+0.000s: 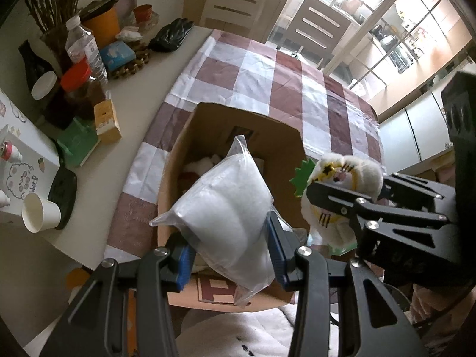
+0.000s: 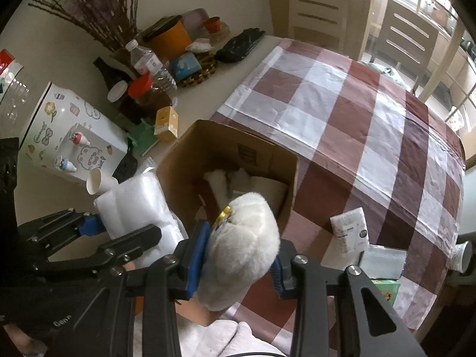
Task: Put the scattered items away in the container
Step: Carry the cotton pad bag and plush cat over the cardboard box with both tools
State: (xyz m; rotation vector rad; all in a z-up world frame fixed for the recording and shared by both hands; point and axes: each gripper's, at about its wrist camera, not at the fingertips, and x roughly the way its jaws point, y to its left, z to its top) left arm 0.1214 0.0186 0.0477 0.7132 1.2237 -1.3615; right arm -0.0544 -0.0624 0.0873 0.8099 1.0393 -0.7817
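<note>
A: Cardboard box (image 2: 235, 151) is sitting at the table's near edge. Left gripper (image 1: 229, 255) is clamping a bagged white pack (image 1: 226, 211) over its near wall.

B: Right gripper (image 2: 238, 255) is squeezing a plush toy (image 2: 241, 238) beside it. Risk: both are crowding the opening; the slick bag may be slipping outside.

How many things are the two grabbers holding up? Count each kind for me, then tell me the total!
Fluffy white plush toy: 1, held in the right hand-held gripper
Clear plastic bag with white filling: 1, held in the left hand-held gripper
Total: 2
</note>
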